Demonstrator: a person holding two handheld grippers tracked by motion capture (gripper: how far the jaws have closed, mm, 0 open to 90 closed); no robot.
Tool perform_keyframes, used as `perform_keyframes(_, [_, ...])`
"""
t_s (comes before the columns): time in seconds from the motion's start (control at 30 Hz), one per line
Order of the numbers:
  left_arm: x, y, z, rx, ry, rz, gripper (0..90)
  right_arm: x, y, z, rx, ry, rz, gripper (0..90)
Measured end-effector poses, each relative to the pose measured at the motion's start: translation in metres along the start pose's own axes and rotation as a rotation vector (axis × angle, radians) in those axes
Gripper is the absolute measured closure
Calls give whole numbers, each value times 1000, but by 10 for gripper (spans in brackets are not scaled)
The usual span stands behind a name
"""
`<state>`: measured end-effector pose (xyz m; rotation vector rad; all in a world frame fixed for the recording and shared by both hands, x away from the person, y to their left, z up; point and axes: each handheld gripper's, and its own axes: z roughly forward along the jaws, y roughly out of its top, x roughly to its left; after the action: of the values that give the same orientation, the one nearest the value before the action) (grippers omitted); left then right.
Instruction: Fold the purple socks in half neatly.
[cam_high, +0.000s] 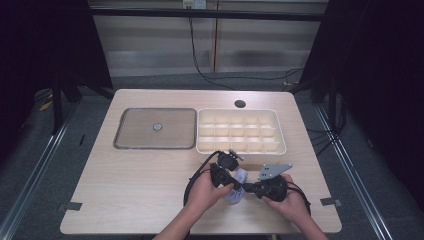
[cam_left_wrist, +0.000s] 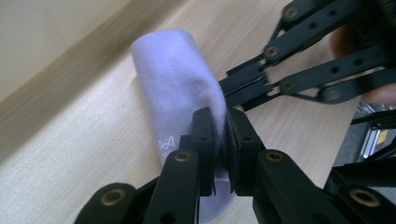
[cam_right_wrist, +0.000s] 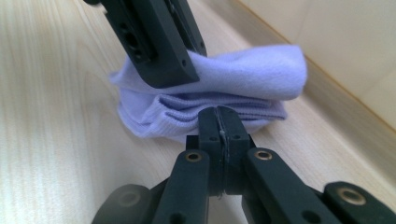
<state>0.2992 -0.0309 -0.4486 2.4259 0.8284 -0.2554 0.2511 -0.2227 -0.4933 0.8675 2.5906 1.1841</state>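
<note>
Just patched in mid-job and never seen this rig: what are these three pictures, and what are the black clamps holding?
A person holds a hand-worked clamp in each hand: left gripper, right gripper. One picture looks down from above the table; the other two come from cameras riding on each gripper. On the table lie a flat tray and a divided white box. Both grippers pinch a folded lavender cloth near the table's front; the left grips it clearly, the right at its edge.

On the table (cam_high: 125, 185), the tray (cam_high: 154, 128) lies left of the divided box (cam_high: 241, 131); the folded sock (cam_high: 238, 186) lies near the front edge.
</note>
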Motion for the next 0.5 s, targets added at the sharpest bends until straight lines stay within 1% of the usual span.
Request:
perform_keyframes(0.1, [1,-1,0,4,5,9,829,0,0,-7,-7,-1,-2,895])
perform_keyframes(0.17, [1,-1,0,-7,14,8,829,1,0,-12,9,-5,-17,900])
perform_keyframes(0.23, [0,-1,0,-3,19,13,829,2,-2,-15,16,-1,-14,900])
perform_keyframes(0.27, [0,-1,0,-5,17,14,829,2,-3,-15,22,6,-15,900])
perform_keyframes(0.4, [-1,0,-1,-16,17,14,828,1,-6,-11,50,2,-19,900])
perform_keyframes(0.5, [-3,1,-1,-17,5,15,815,0,-7,-7,50,11,-8,900])
